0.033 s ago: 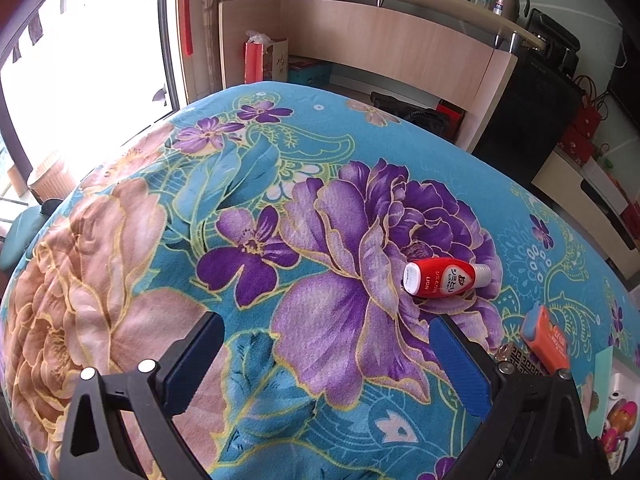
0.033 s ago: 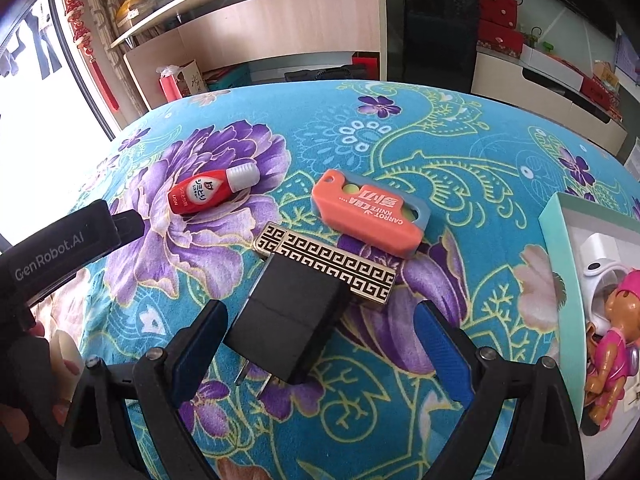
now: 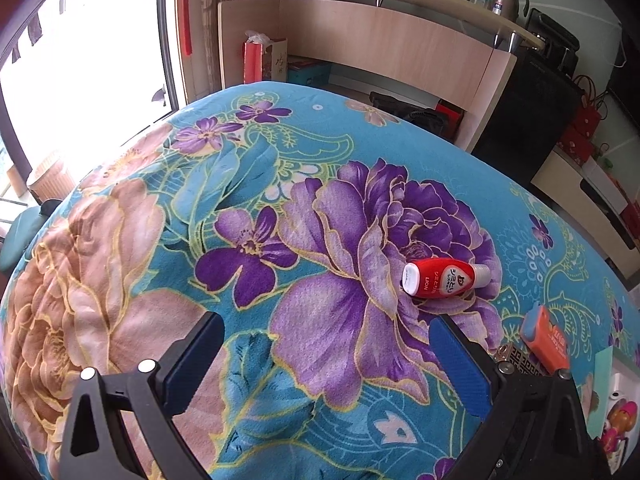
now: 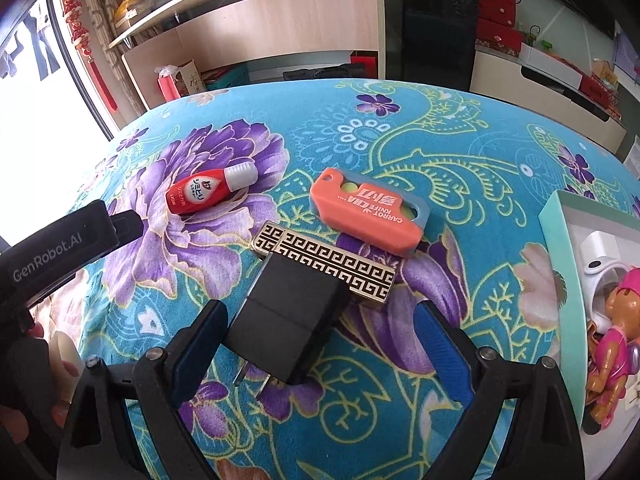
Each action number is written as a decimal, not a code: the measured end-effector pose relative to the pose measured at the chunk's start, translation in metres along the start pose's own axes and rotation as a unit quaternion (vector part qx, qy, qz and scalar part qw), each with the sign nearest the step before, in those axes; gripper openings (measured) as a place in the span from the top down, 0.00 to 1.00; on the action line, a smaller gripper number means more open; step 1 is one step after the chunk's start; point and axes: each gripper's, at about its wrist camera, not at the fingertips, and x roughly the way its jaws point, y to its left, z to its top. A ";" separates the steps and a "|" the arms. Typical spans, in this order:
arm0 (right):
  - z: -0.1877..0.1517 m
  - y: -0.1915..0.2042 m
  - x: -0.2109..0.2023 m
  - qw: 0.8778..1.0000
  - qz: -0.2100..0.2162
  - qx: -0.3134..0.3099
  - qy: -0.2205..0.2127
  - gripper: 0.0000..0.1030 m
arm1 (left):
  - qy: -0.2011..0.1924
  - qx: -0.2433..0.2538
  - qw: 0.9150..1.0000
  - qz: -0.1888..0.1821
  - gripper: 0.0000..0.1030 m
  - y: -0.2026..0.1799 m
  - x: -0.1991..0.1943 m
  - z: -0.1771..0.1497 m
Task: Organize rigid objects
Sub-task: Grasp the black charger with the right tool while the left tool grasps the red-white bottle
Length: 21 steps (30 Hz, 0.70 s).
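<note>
We held the right gripper [image 4: 320,344] low over the floral blanket [image 4: 460,152], jaws spread wide, with the black plug adapter [image 4: 288,320] lying between them. Neither blue pad touched the adapter, so nothing was gripped. The adapter lay flat, its metal prongs [image 4: 252,380] pointing toward the gripper, and its far end overlapped the gold-and-black patterned case [image 4: 344,264]. Just beyond the case lay the orange carrot knife [image 4: 368,212], and well to its left the red Lion bottle [image 4: 200,194] lay on its side on a purple flower.

We held the left gripper [image 3: 328,360] apart from this group, jaws also spread and empty, over bare blanket; the red bottle sat just beyond its right finger.

At the right edge, the mint-green box [image 4: 560,248] already contained a doll [image 4: 616,328] and a white item. We judged it to be the collecting container.

We judged the step in hand to be the pickup of the adapter. The next move called for closing the jaws squarely on the adapter's two long sides, then lifting straight up so that the case beneath its far end was not dragged along.
</note>
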 end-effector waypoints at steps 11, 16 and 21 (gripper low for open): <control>0.001 -0.019 -0.003 0.999 -0.039 0.020 0.001 0.27 | 0.011 0.004 1.000 -0.027 0.00 -0.021 0.015 0.008; 0.002 -0.027 -0.005 0.999 -0.042 0.027 0.001 0.40 | 0.024 0.011 0.999 -0.045 0.00 -0.038 0.026 0.010; 0.001 -0.035 -0.006 0.998 -0.056 0.031 0.004 0.58 | 0.024 0.018 0.998 -0.060 0.00 -0.055 0.033 0.016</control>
